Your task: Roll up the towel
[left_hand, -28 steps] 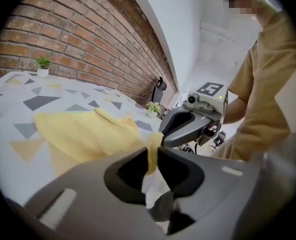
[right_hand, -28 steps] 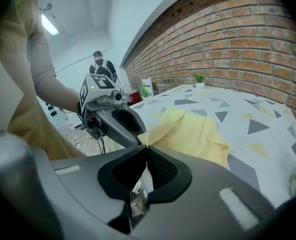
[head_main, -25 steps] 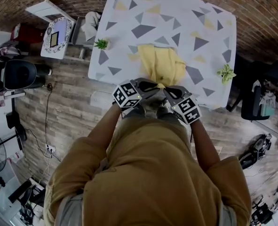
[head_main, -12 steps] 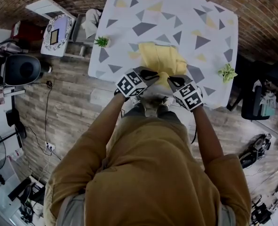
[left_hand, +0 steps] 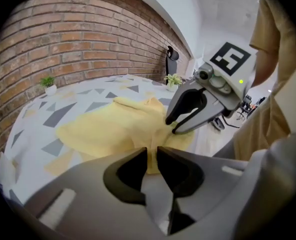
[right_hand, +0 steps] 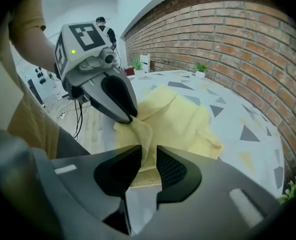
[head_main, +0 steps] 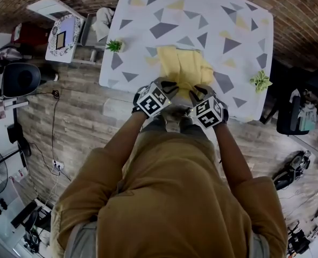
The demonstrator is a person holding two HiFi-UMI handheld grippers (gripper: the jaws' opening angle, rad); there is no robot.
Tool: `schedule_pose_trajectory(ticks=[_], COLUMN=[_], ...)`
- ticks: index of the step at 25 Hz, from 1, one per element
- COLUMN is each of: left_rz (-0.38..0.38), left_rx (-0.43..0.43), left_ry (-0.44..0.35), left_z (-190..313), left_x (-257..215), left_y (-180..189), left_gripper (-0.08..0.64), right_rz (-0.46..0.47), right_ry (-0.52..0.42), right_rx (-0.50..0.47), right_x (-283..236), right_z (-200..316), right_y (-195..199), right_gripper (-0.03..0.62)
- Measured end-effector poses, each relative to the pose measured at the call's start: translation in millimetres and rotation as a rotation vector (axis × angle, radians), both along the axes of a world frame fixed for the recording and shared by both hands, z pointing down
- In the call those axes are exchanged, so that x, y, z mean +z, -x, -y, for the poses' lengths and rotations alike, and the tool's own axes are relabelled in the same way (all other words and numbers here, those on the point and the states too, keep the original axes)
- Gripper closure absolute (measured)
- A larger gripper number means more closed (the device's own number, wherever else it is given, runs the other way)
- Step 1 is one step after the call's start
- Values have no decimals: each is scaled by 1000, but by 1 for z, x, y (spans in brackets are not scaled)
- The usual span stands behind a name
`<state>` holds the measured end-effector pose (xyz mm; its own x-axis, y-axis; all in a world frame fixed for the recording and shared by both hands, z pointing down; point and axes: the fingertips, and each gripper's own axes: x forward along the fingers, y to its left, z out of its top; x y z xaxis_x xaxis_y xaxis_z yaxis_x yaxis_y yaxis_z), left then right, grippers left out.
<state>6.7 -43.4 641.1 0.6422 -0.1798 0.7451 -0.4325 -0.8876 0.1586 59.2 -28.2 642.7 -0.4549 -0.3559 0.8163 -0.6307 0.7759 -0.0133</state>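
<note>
**Entry: yellow towel, near hem taken up, roll barely begun**

Towel (head_main: 184,71): we list it lying rumpled and loosely folded on the table (head_main: 245,31), midway along the near edge and reaching toward the middle. Its near hem is gathered into a raised fold at that edge.

Left gripper (left_hand: 152,156): claw narrow, pinched on the left part of that fold, with yellow cloth filling the slit between the jaws.

Right gripper (right_hand: 149,156): claw narrow too, but its jaws are opening; the cloth of the same fold hangs between them and fills the small gap.

Progress, as we judge it: only the first turn of the hem is started. No tight cylinder shows, and nearly the whole length is left to roll toward the far edge.

Views compared: the head view gives us the towel's full outline, the two potted plants (head_main: 260,81) at the side edges and the wooden floor (head_main: 78,117), but not the jaws. The gripper views give us both pinches close up, each showing the other gripper's tips on the fold, and the brick wall (left_hand: 62,39) behind
</note>
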Motion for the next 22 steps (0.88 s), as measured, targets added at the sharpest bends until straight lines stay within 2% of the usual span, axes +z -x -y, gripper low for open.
schedule_pose_trajectory(ticks=[3,6,19,22], left_rz=[25,19,12,2], left_rx=[-1,-24,-74,-92], left_ry=[-69,-94,-83,-79], left_z=[0,4,47,49], left_x=[1,2,4,4], left_y=[-1,0,4,4], left_gripper=[433,433,417,417], right_rz=[3,8,-1,15], right_ry=[-31,-24,-35,-40], right_rx=[29,21,41,70], right_x=[2,2,2,-1], right_z=[-2,1,43,46], right_y=[0,1,0,-6], right_gripper=[518,516,514,499])
